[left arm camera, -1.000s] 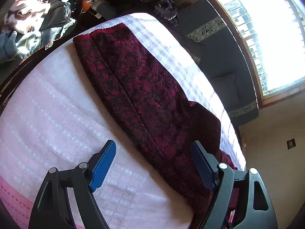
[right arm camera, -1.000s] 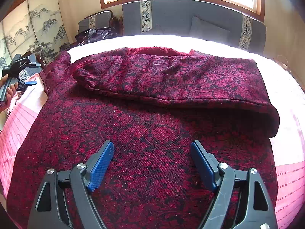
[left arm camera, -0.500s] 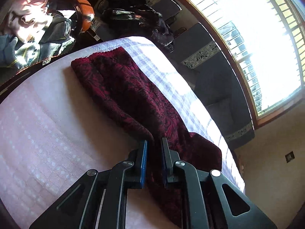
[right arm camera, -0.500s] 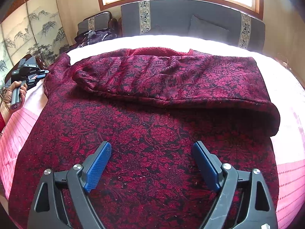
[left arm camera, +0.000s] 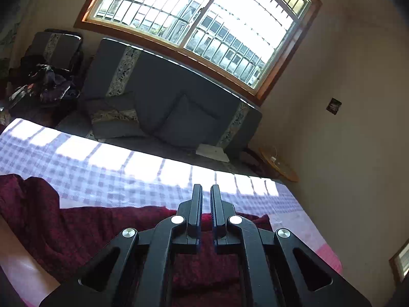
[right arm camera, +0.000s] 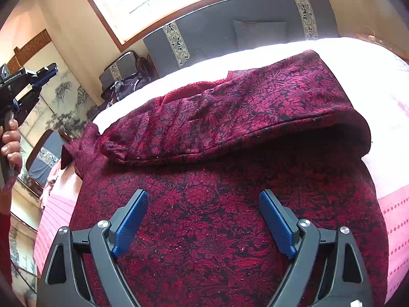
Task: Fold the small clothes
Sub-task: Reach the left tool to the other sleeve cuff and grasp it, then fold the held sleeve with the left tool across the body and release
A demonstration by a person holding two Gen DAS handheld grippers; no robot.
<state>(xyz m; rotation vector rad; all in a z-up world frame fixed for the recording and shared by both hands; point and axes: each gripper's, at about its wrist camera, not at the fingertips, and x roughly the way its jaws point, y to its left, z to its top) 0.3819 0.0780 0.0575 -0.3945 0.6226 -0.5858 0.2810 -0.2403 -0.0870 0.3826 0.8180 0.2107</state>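
Note:
A dark red patterned garment (right arm camera: pixel 230 179) lies spread on the bed, one sleeve (right arm camera: pixel 217 117) folded across its upper part. My right gripper (right arm camera: pixel 203 204) is open and hovers low over the garment's lower body, holding nothing. My left gripper (left arm camera: pixel 205 197) is nearly shut, raised above the bed and pointed at the window; nothing shows between its fingers. The garment (left arm camera: pixel 89 230) lies below it. In the right wrist view the left gripper (right arm camera: pixel 46 73) is held high at the far left, clear of the cloth.
The bed has a pink-and-white cover (left arm camera: pixel 127 174). A grey sofa with cushions (left arm camera: pixel 166 107) stands behind it under a large window (left arm camera: pixel 199 20). A pile of dark clothes (left arm camera: pixel 43 84) sits on a chair at the left. A round wooden table (left arm camera: pixel 278 163) stands at the wall.
My left gripper shut at the sleeve's edge, then lifted away and swung up toward the window, with no cloth seen in it now. The right gripper tilted slightly and stayed open.

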